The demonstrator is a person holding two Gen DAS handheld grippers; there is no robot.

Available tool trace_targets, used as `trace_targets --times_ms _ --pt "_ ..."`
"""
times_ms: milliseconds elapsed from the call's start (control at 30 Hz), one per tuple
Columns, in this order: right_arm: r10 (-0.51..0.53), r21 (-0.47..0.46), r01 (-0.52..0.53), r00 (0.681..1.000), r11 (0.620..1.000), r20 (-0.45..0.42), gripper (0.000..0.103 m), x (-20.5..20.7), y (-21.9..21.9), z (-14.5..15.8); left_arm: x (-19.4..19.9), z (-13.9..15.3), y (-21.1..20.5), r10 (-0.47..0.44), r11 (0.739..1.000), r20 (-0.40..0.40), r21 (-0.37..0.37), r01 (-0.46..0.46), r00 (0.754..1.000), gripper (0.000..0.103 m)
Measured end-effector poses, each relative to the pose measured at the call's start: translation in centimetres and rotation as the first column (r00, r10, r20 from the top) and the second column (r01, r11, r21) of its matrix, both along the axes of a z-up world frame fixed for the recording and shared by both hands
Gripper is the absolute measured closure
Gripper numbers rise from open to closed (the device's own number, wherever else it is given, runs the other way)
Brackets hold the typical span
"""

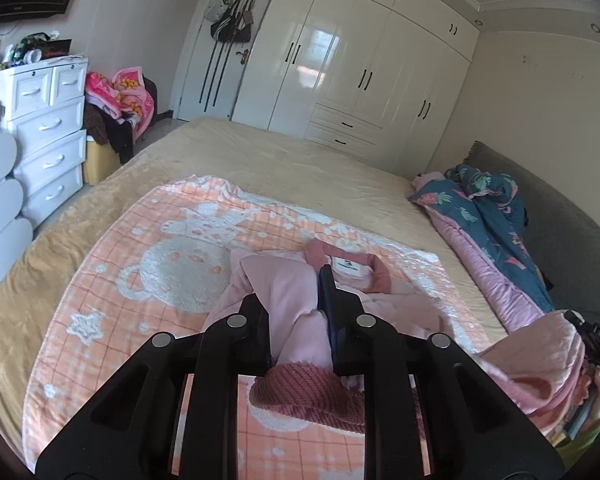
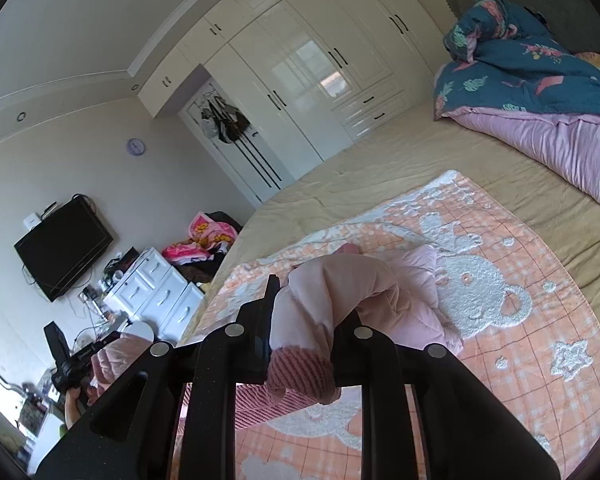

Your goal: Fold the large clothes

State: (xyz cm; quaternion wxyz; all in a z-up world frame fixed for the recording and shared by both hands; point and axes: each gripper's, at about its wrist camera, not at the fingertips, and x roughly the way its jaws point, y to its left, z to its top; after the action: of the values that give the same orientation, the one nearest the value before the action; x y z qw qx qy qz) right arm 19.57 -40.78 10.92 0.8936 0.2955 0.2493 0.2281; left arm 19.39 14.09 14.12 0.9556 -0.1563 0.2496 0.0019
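- The pink jacket [image 1: 296,292] is lying bunched on the orange bear blanket [image 1: 140,280], near the blanket's middle; its collar and white label are pointing toward the blanket's far edge.
- The left gripper [image 1: 296,320] is pinching a sleeve of the jacket just above its ribbed cuff [image 1: 312,396]; the fingers are pressing in on the fabric from both sides, and the cuff is hanging below them over the blanket's near part.
- The right gripper [image 2: 304,336] is clamping the other sleeve [image 2: 336,292] in the same manner; that sleeve is arching up from the jacket body and its ribbed cuff [image 2: 296,372] is dangling beneath the fingers.
- Judged step: both sleeves are being lifted so the jacket can be spread flat on the blanket before folding; the folding proper appears not yet begun.
- Recommended handling: keep both grips firm on the padded fabric, not on the stretchy ribbing alone; draw the two sleeves apart evenly, toward the blanket's opposite sides, so the body is opening without twisting.
- Lower the sleeves only when the body is lying smooth; keep the collar square to the blanket's far edge as a reference line.
- Risk: padded fabric is likely slipping under uneven tension; a lopsided pull is likely dragging the jacket off the blanket's centre toward the quilt [image 1: 484,204] beyond its right side.
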Motion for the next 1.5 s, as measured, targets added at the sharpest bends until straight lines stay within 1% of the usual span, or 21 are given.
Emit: trace_targets --times_ms 133,433,800,967,1267,1400,1467,1500 --pt "-0.022 0.009 0.022 0.999 1.000 -0.025 0.085 1.4 -0.3 -0.8 1.3 -0.7 0.1 0.026 0.999 -0.012 0.021 -0.026 1.000 0.091" --pt "-0.061 0.037 0.065 0.994 0.997 -0.085 0.085 4.4 -0.2 -3.3 3.1 -2.5 -0.3 0.051 0.997 -0.030 0.053 -0.049 0.998 0.091" --pt "-0.111 0.049 0.117 0.987 0.992 -0.116 0.085 7.4 -0.1 -5.8 4.8 -4.3 -0.9 0.099 0.990 -0.014 0.099 -0.097 0.995 0.091" --pt "-0.122 0.059 0.132 0.982 0.990 -0.146 0.085 9.0 -0.1 -7.2 5.9 -5.0 -1.0 0.115 0.988 -0.013 0.102 -0.113 0.993 0.090" --pt "-0.131 0.042 0.144 0.966 0.989 -0.224 0.085 12.8 0.1 -9.9 8.9 -6.4 -0.9 0.119 0.988 -0.034 0.104 -0.115 0.992 0.089" --pt "-0.101 0.130 0.136 0.964 0.982 -0.245 0.079 13.8 -0.4 -11.1 9.8 -6.9 -0.9 0.117 0.988 -0.039 0.102 -0.113 0.992 0.089" --pt "-0.079 0.164 0.120 0.969 0.979 -0.235 0.072 13.9 -0.5 -11.4 10.2 -7.1 -0.8 0.115 0.989 -0.043 0.099 -0.110 0.992 0.089" --pt "-0.068 0.189 0.113 0.972 0.975 -0.226 0.061 13.8 -0.5 -11.4 10.4 -7.2 -0.7 0.113 0.990 -0.043 0.095 -0.108 0.993 0.089"
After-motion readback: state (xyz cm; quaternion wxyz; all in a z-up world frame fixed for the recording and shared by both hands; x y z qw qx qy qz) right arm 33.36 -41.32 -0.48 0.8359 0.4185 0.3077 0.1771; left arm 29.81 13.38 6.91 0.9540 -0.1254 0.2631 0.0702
